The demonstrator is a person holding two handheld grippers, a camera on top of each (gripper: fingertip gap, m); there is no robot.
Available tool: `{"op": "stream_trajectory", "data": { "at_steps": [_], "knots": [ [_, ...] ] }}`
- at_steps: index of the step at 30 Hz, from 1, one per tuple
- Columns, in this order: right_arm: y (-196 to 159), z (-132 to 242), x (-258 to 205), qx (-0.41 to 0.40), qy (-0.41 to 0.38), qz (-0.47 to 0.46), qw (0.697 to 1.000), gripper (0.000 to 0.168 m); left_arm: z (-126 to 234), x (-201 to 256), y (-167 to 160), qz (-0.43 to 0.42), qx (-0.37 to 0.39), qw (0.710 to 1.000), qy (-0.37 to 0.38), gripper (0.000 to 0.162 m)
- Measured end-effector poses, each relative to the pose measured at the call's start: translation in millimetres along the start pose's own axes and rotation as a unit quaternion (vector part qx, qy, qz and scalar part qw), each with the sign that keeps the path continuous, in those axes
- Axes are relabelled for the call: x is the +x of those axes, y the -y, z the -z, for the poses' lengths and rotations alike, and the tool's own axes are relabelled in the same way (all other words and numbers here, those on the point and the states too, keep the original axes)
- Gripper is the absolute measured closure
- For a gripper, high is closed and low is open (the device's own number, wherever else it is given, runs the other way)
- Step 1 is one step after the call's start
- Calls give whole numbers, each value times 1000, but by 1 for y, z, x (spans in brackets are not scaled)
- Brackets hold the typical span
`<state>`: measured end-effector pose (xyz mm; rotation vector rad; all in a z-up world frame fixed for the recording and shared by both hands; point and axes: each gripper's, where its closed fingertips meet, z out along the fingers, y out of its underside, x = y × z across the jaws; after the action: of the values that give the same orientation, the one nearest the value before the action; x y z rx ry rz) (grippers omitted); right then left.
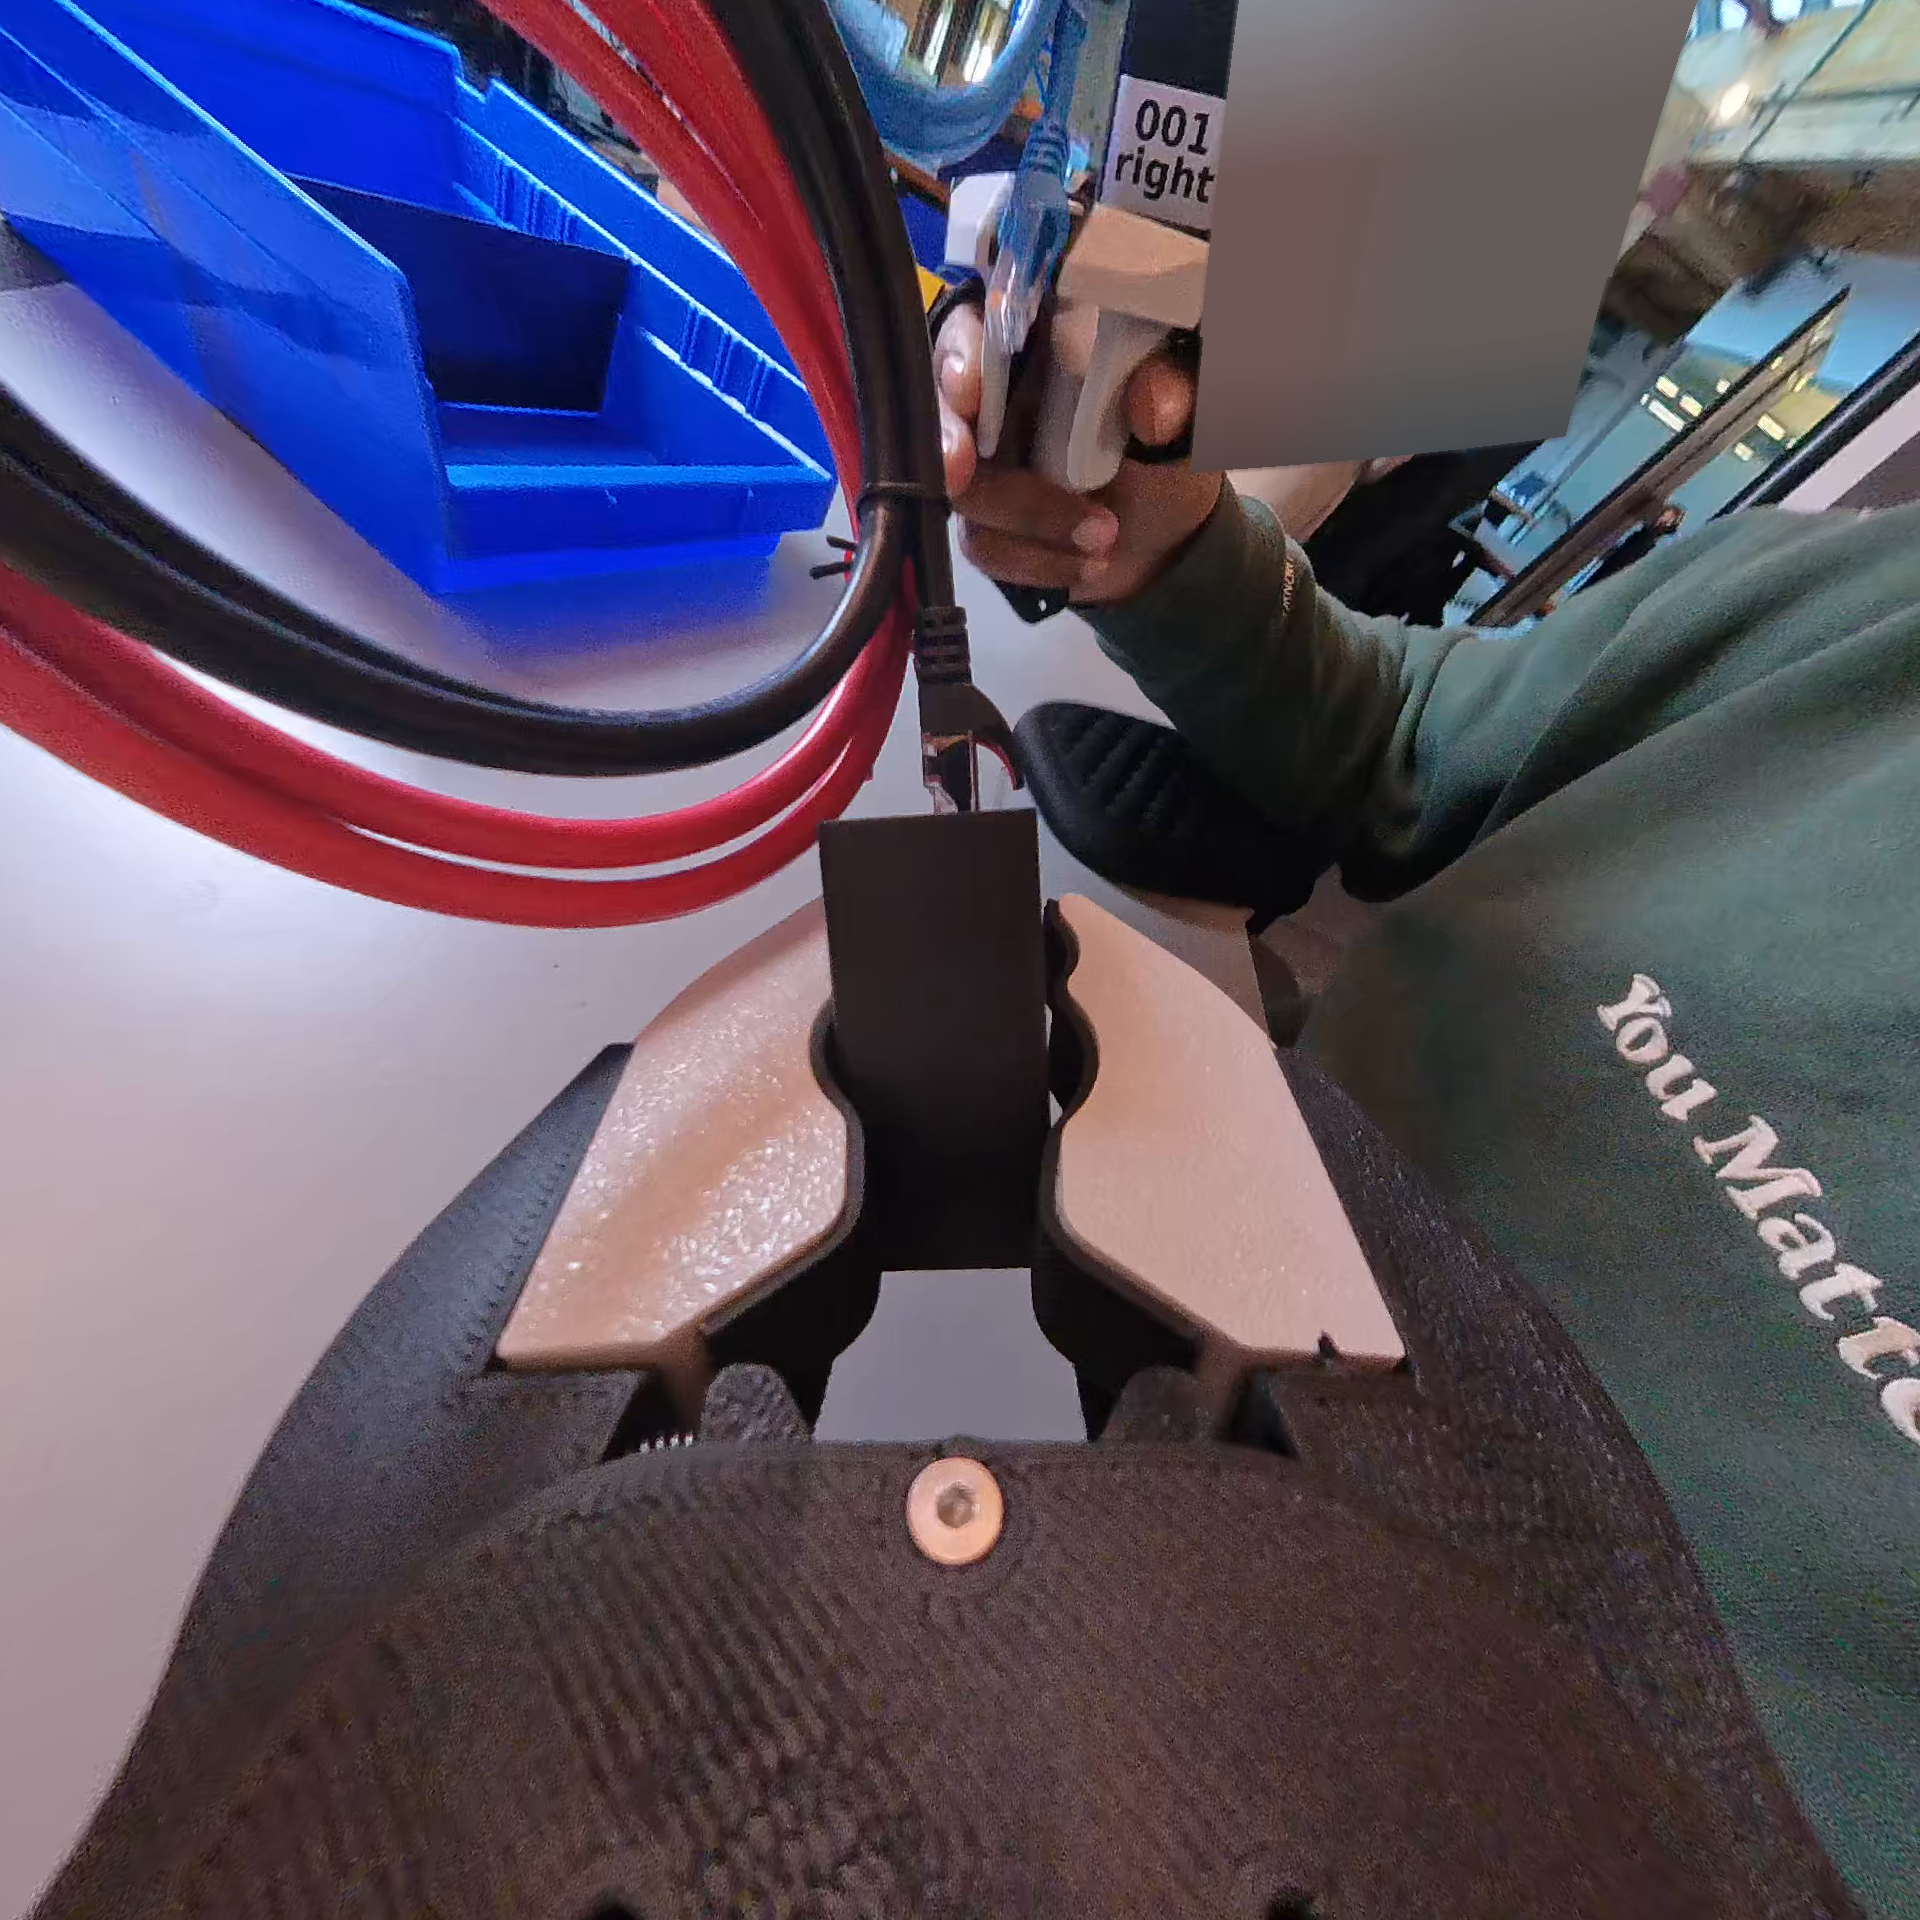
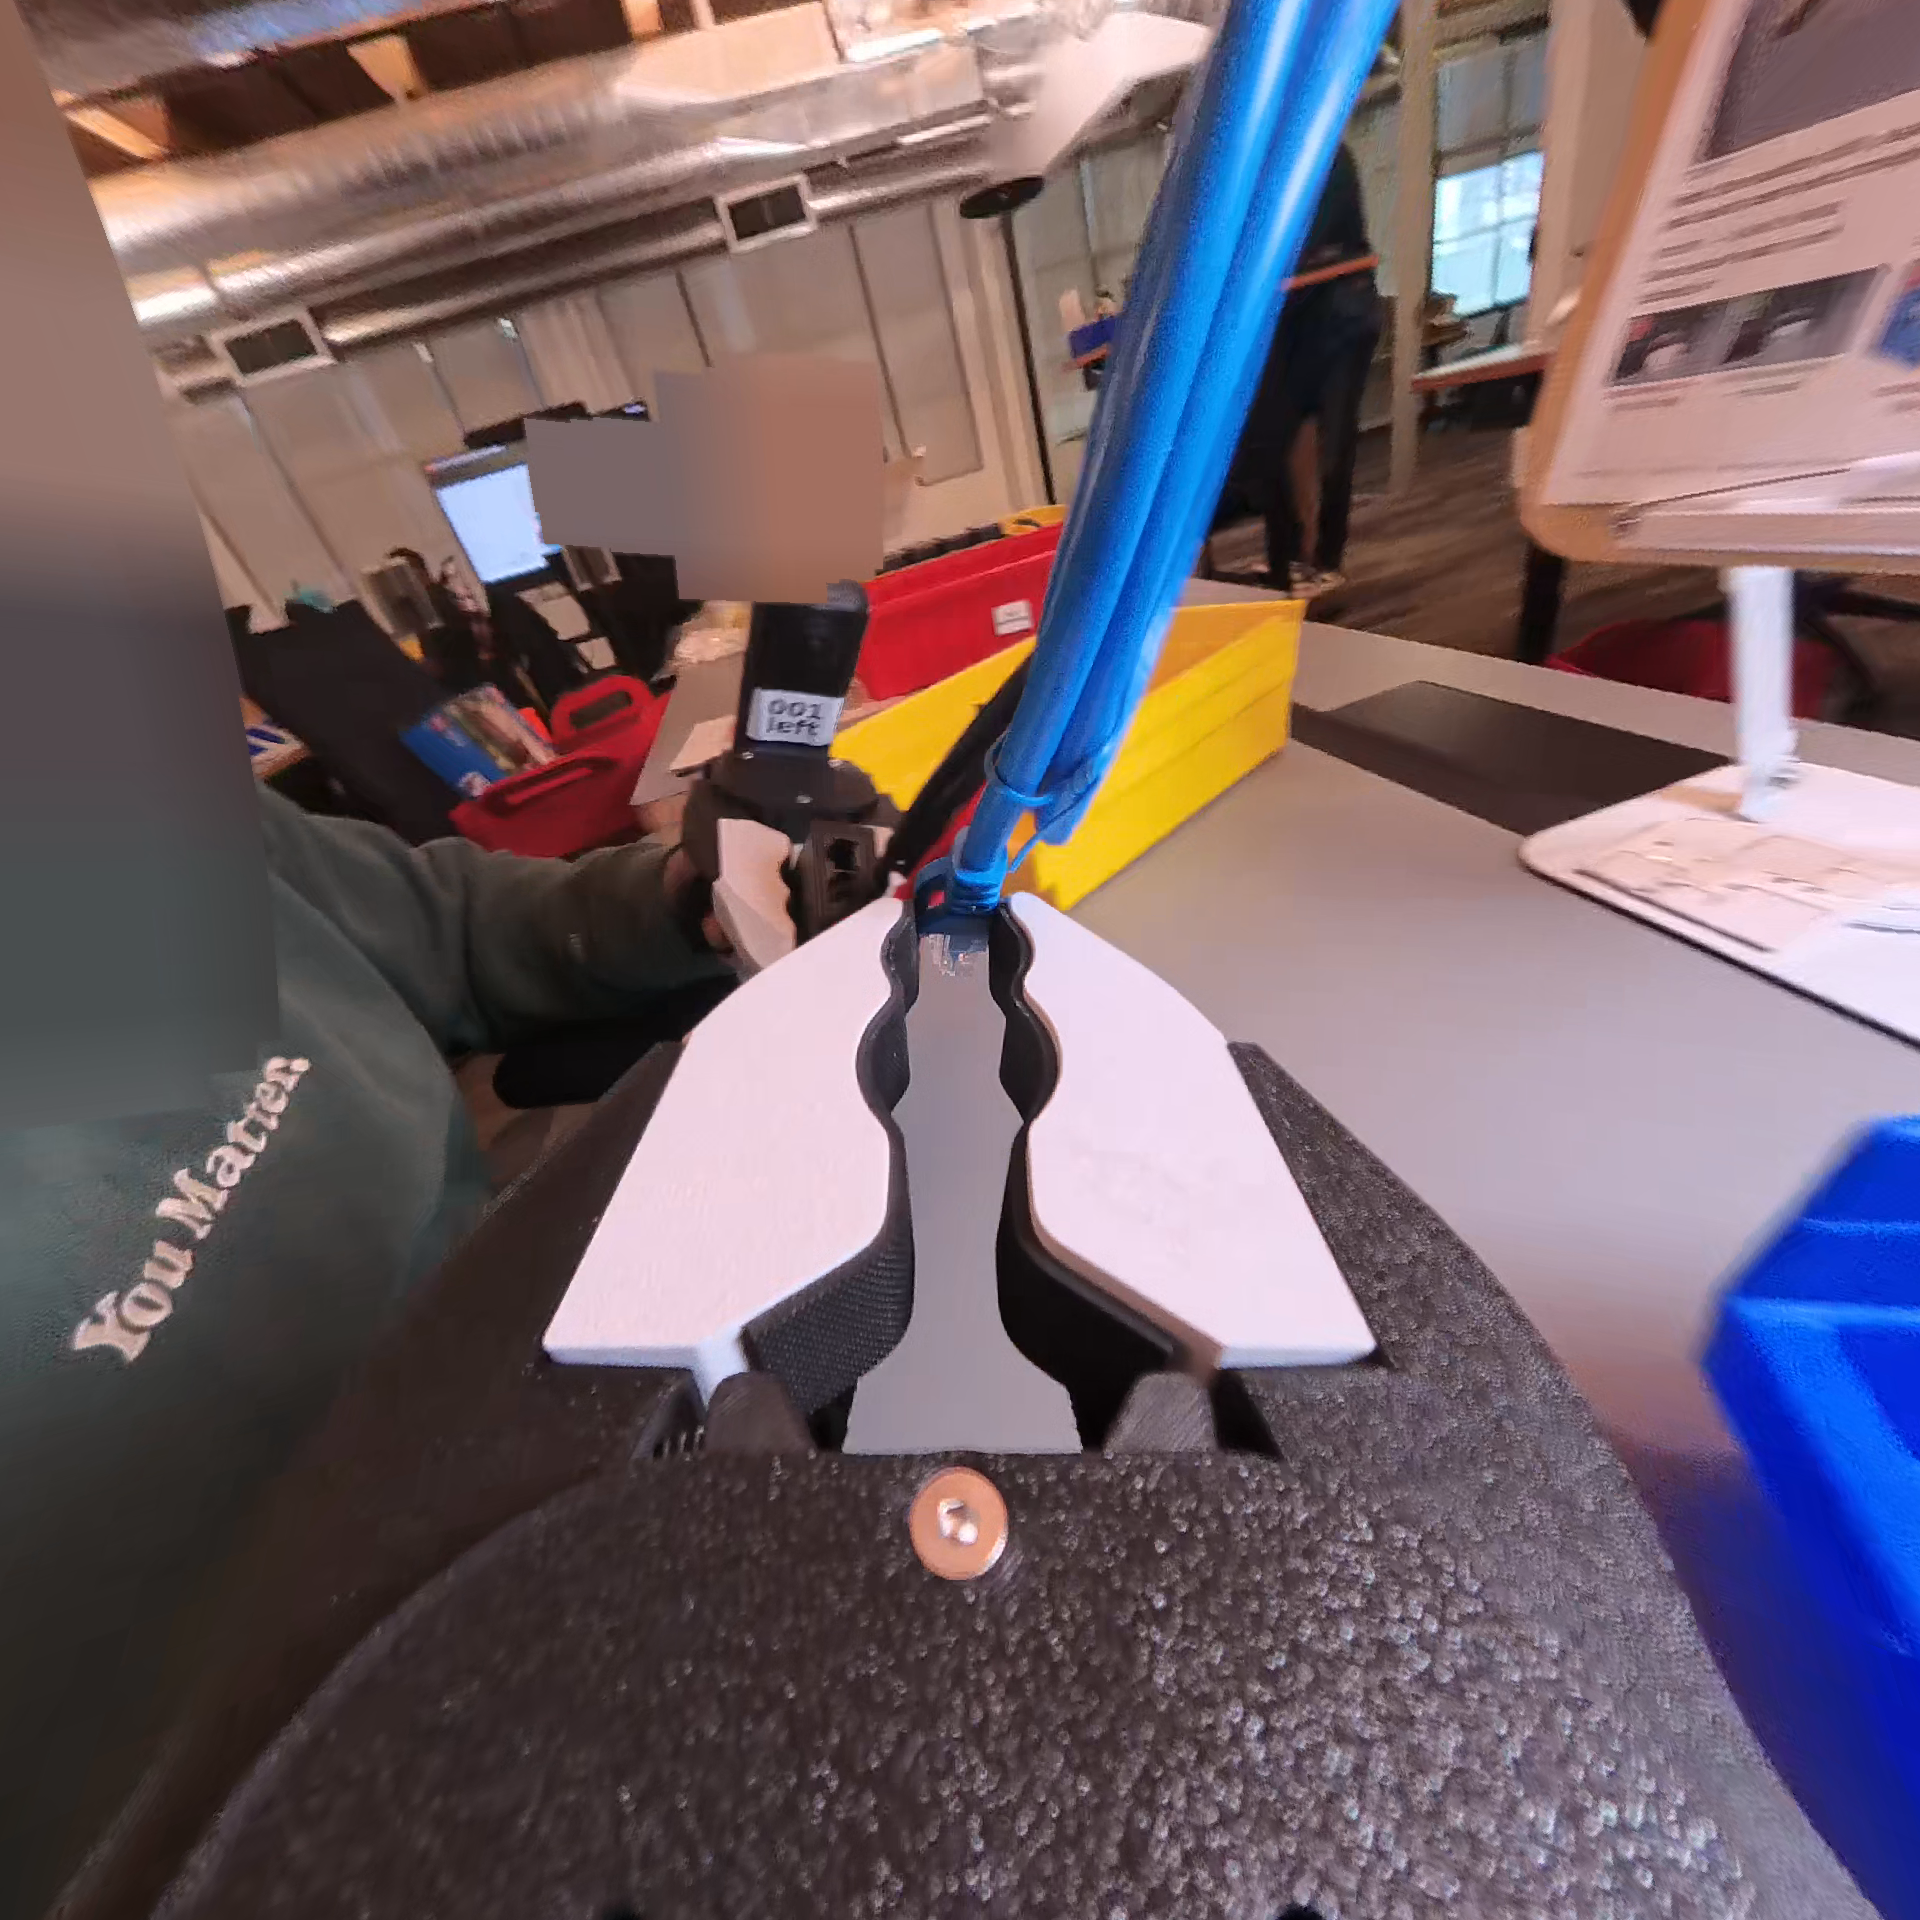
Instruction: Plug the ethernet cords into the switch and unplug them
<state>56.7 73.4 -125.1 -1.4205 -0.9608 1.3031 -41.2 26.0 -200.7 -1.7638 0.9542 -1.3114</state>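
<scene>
With the switch (image 1: 930, 1039) as landmark: far to its left on the white tabletop (image 1: 156, 1039) sits a blue bin (image 1: 468, 343). Nearer, red cord loops (image 1: 416, 831) and a black ethernet cord (image 1: 416, 696), bundled by a thin tie, hang just left of the switch. The black plug (image 1: 951, 748) sits at the switch's far edge, seemingly seated or nearly so; I cannot tell which. The left gripper (image 1: 940, 1049) pinches the black switch body between its pale fingers (image 1: 717, 1122), probably to brace it with its ports facing the other hand.

Right of and beyond the switch, a hand (image 1: 1039, 468) holds the right gripper (image 2: 961, 951), closed on the plug of a blue ethernet cord (image 2: 1122, 520), whose tied coil rises above it. Gripping at the plug likely gives control for aiming. In the right wrist view, the switch's open ports show just left of the blue plug (image 2: 951, 951), still apart; insertion looks next. A yellow bin (image 2: 1174, 717) lies behind it.
</scene>
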Motion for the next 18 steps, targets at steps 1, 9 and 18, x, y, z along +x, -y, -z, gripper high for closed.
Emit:
{"op": "stream_trajectory", "data": {
  "at_steps": [1,9,18],
  "knots": [
    [9,10,9,1,-21,7,1000,155,2,-1,2,5,7,1000,0,130],
    [-1,103,90,-223,-129,-125,958,154,7,0,14,-6,38,999,10,129],
    [-54,169,175,-499,-242,-222,802,153,1,7,8,-15,24,1000,3,128]
  ]
}}
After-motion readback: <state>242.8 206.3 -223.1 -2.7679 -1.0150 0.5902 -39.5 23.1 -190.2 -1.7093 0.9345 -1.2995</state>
